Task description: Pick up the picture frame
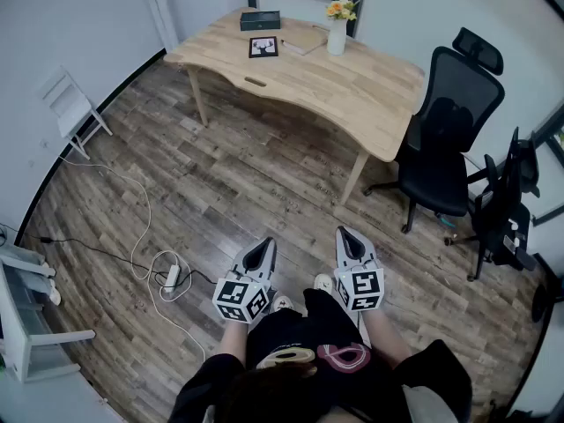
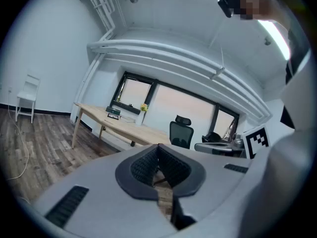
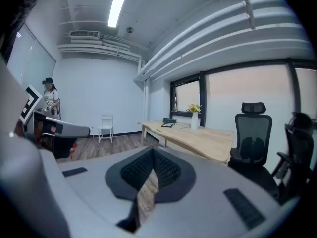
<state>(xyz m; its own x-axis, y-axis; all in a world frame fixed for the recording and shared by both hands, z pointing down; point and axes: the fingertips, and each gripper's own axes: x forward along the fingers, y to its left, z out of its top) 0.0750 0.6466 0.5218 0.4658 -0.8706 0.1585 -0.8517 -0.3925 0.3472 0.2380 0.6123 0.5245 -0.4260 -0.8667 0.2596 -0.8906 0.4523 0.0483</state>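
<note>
The picture frame [image 1: 263, 47] is small with a black border and lies flat on the far end of a light wooden desk [image 1: 352, 86]. It shows tiny in the left gripper view [image 2: 113, 116] and in the right gripper view [image 3: 167, 125]. Both grippers hover over the wood floor close to my body, well short of the desk and pointing toward it. The left gripper [image 1: 263, 247] has its jaws together with nothing between them, which the left gripper view [image 2: 158, 148] confirms. Beside it, the right gripper [image 1: 345, 234] is also shut and empty [image 3: 152, 152].
On the desk near the frame are a dark box [image 1: 260, 20], a notebook [image 1: 304, 40] and a white vase of flowers [image 1: 337, 32]. Two black office chairs [image 1: 445, 139] [image 1: 507, 205] stand right of the desk. A white chair [image 1: 70, 104], a power strip with cable [image 1: 172, 277] and a white rack [image 1: 22, 315] are at left.
</note>
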